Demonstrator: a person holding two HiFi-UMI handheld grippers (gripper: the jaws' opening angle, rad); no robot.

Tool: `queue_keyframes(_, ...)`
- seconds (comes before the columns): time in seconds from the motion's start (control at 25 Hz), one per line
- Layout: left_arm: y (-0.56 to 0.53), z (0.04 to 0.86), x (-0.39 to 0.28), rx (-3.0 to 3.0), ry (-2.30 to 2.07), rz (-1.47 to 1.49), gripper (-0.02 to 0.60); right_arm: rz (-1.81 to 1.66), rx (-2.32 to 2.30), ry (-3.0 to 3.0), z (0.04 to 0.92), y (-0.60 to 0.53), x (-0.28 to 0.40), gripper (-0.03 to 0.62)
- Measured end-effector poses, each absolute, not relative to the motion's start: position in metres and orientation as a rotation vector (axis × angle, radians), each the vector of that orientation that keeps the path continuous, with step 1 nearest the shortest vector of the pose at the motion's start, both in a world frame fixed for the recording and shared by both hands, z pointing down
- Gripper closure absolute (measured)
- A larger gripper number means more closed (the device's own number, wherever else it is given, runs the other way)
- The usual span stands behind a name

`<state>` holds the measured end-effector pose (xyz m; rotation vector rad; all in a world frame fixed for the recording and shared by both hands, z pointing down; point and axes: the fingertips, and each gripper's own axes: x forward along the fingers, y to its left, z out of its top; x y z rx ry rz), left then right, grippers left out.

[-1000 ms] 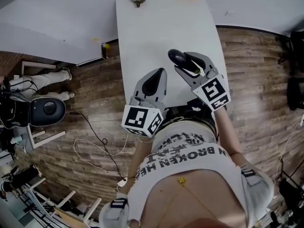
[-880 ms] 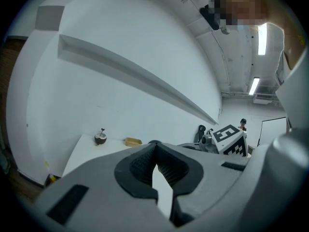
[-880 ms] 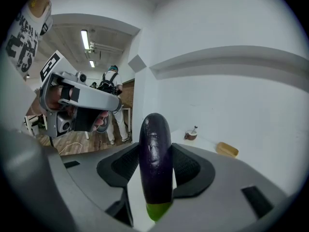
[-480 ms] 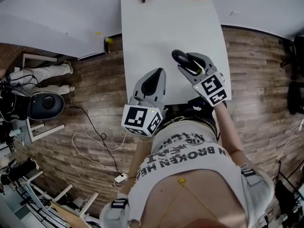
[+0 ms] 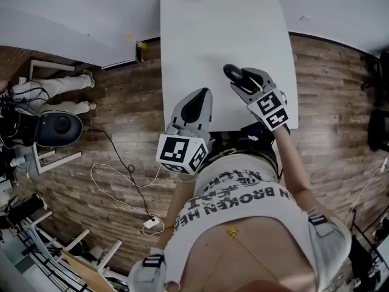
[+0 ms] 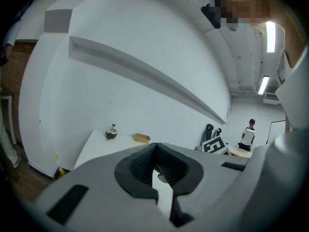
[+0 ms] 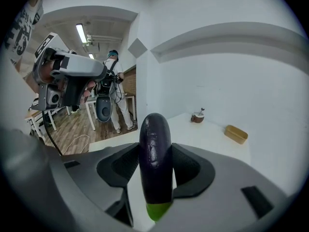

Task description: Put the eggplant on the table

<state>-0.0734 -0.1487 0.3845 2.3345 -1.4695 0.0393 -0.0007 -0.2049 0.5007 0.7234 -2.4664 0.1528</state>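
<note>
The eggplant [image 7: 154,158] looks glossy, the table [image 5: 213,41] smooth and matt.

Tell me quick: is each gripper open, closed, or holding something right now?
Left gripper: closed, nothing in it.
Right gripper: closed on the eggplant.

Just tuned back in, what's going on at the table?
A person holds a hand-held gripper in each hand over the near end of the white table. The right hand-held gripper is clamped on the eggplant, dark tip pointing forward, not yet released. The left hand-held gripper is shut and empty beside it.
</note>
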Motion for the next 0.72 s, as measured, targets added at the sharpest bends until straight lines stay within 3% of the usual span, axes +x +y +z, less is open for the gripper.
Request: queue_keyframes(0.72, -0.144, 0.396, -0.082, 2.28, -1.499, 0.059, 0.583, 0.199, 0.633, -2.344, 0.562, -0.207, 0.003, 0.385)
